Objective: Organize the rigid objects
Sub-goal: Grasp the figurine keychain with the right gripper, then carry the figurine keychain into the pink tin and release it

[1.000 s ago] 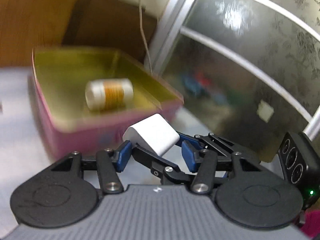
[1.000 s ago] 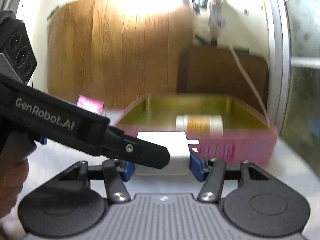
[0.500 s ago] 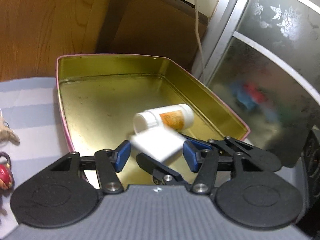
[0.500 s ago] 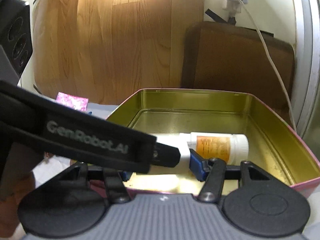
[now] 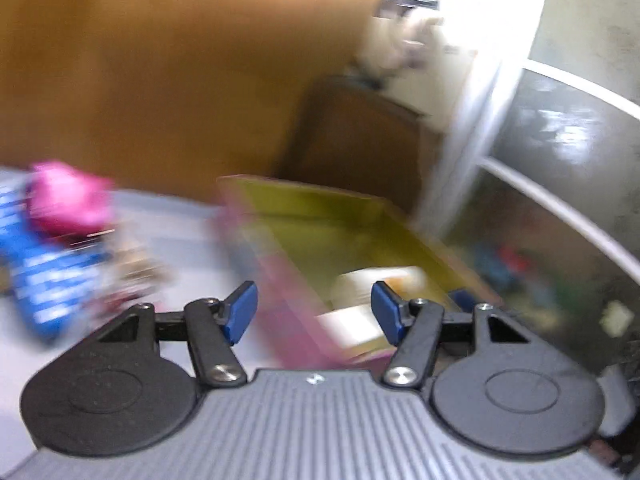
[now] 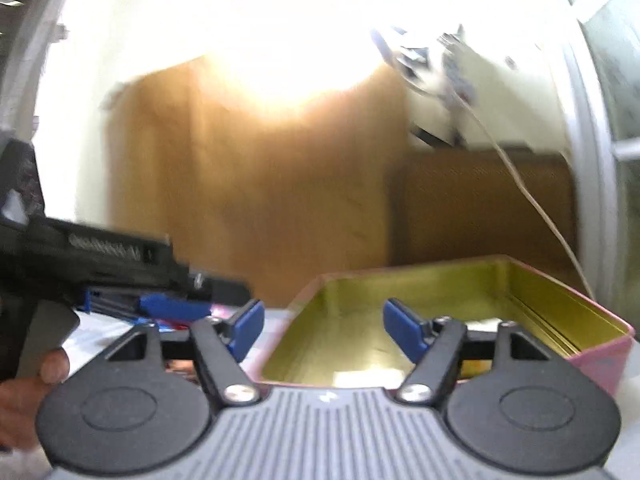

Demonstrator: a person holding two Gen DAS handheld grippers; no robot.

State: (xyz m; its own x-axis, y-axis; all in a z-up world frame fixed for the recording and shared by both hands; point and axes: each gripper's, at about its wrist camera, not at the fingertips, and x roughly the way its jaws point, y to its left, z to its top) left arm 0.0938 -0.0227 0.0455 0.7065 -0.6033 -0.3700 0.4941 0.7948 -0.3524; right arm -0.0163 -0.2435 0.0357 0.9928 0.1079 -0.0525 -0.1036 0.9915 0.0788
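Note:
Both views are blurred by motion. A pink tin box (image 5: 280,280) with a gold inside stands on the table; it also shows in the right wrist view (image 6: 600,344). Inside it lie a white bottle with an orange label (image 5: 376,280) and a white block (image 5: 352,324), close together. My left gripper (image 5: 314,312) is open and empty, above the box's near left wall. My right gripper (image 6: 323,330) is open and empty, in front of the box's near wall. The left gripper's body (image 6: 120,264) shows at the left of the right wrist view.
A pink packet (image 5: 68,196) and a blue printed packet (image 5: 44,280) lie on the pale table left of the box. A wooden panel (image 6: 260,184), a brown board (image 6: 480,208), a white cable (image 6: 532,200) and a frosted glass door (image 5: 560,168) stand behind.
Both grippers held the white block between them, carried it over the box and let go. The block now lies in the box beside the bottle. Both grippers have opened and pulled back.

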